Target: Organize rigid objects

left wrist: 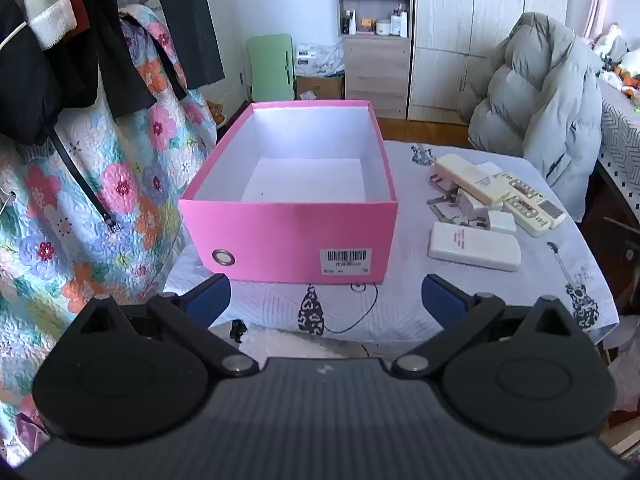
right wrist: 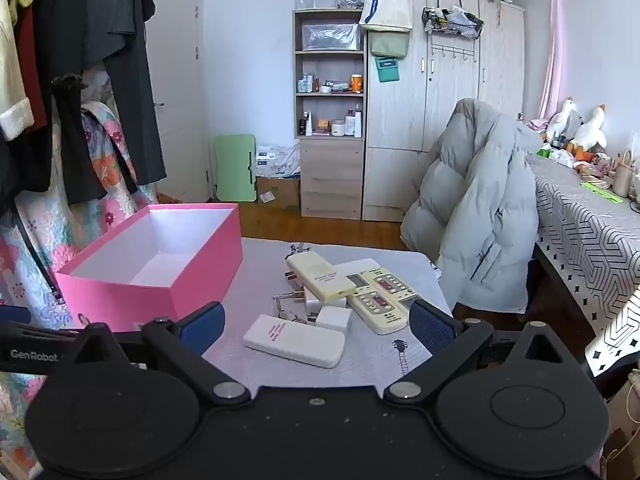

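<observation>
The left gripper (left wrist: 326,296) is hovering with its jaws spread wide and gripping nothing, just near of the pink box (left wrist: 288,236), which is sitting open on the table (left wrist: 400,312). The right gripper (right wrist: 316,324) is likewise gaping apart over the white power bank (right wrist: 294,340). Beyond it a pile is lying right of the box: cream remotes (right wrist: 380,296) (two showing buttons) and white plug adapters (right wrist: 334,318).

On the bench (right wrist: 360,364), an open pink box (right wrist: 160,276) is seen at nine o'clock of a pile of remotes and chargers (right wrist: 340,296), above which the right tool (right wrist: 316,326) is held with jaws spread wide.
</observation>
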The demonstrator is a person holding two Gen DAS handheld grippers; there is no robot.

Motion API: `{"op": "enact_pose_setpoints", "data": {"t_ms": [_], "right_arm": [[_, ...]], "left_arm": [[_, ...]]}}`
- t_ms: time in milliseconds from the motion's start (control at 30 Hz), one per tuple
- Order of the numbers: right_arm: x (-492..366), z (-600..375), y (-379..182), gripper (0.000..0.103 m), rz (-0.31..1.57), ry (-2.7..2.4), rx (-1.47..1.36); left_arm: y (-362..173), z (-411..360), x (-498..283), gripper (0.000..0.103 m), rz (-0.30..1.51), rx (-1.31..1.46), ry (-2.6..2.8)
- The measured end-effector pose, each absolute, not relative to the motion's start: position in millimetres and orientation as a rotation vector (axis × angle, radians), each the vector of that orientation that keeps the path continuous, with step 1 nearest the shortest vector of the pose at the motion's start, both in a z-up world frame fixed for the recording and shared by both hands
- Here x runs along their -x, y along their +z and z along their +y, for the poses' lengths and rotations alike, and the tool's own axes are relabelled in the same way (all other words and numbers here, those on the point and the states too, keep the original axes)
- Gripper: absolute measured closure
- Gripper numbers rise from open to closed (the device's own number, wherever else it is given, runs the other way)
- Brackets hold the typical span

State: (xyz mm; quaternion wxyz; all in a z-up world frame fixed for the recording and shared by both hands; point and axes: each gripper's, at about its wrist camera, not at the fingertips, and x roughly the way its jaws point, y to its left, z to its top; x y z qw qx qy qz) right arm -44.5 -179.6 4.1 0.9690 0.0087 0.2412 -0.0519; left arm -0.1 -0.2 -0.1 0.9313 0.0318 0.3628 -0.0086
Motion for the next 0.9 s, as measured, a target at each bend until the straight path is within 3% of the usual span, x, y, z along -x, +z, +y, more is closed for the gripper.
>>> {"op": "enact_pose_setpoints", "data": {"t_ms": [900], "right_arm": [[37.1,-176.4,-3.8,0.003,0.519,-0.117,-0.017]], "left_arm": [[-5.0,2.1,6.0,0.0,0.614,-0.027,0.028]]}}
